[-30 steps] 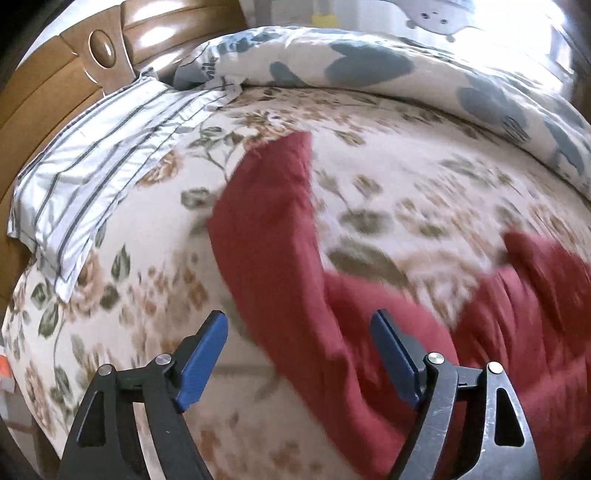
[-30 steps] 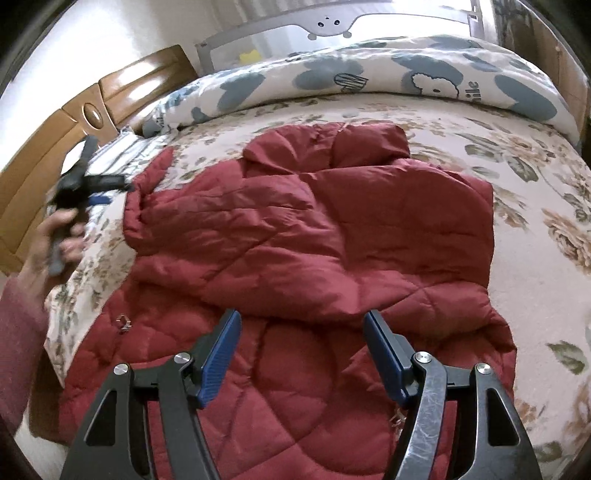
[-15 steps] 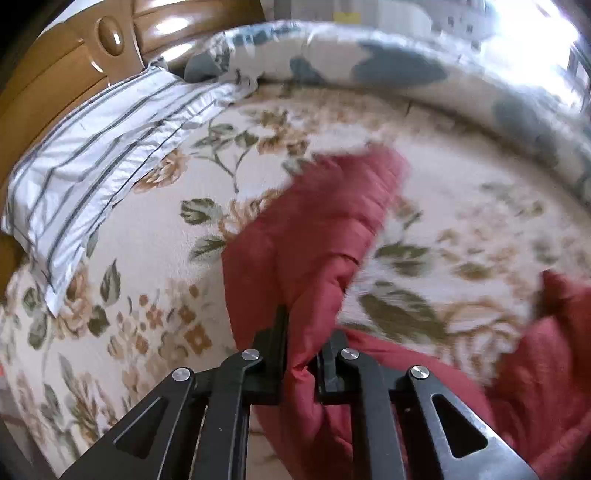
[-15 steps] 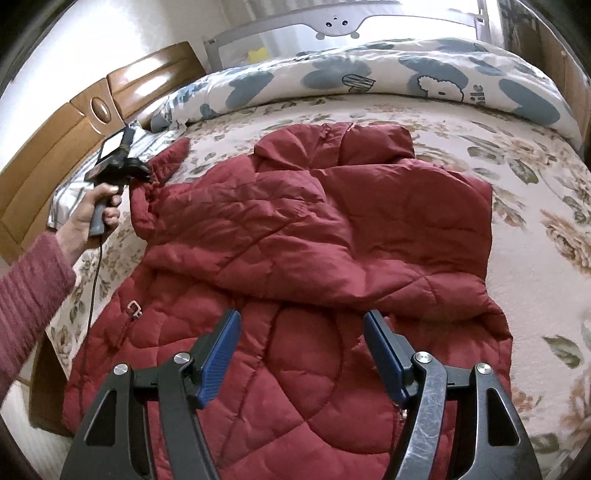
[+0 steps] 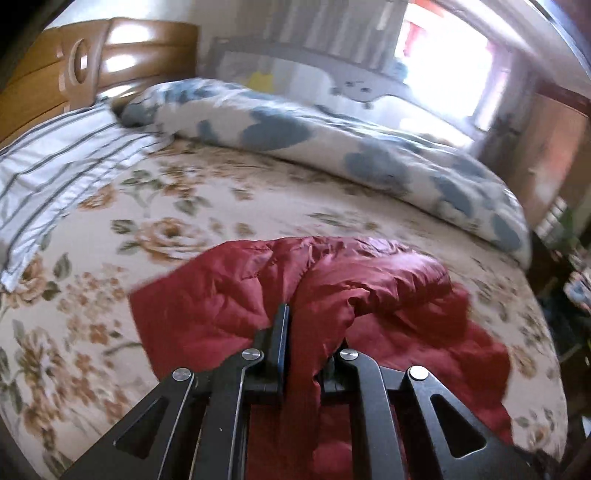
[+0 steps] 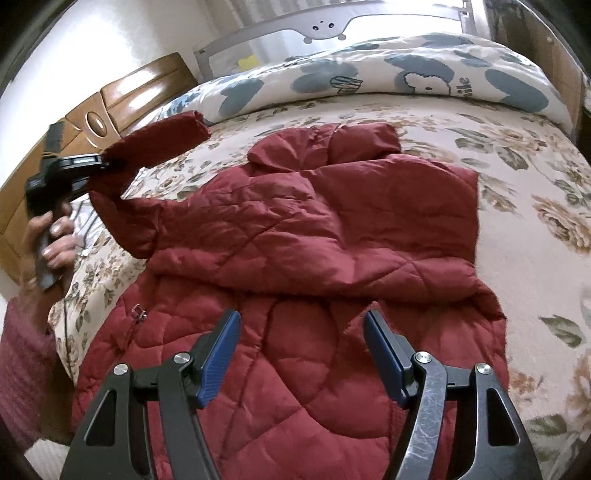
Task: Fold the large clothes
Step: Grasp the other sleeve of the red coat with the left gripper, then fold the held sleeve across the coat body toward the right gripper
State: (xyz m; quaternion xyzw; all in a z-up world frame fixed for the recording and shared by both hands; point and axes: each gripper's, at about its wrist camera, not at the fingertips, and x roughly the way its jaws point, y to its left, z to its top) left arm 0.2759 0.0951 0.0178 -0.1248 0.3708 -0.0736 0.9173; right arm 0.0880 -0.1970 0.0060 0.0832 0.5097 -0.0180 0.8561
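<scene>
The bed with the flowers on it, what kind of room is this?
Most likely a bedroom at home. A bed with a flowered sheet has a wooden headboard, a striped pillow and a rolled quilt with blue cartoon shapes.

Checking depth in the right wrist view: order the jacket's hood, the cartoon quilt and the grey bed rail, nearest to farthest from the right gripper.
From the right gripper:
1. Jacket's hood, mid-bed.
2. Cartoon quilt, along the far edge.
3. Grey bed rail, behind the quilt.

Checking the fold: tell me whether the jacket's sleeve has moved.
Yes. The sleeve, clamped in the left gripper, has lifted off the bed, toward the headboard.
</scene>
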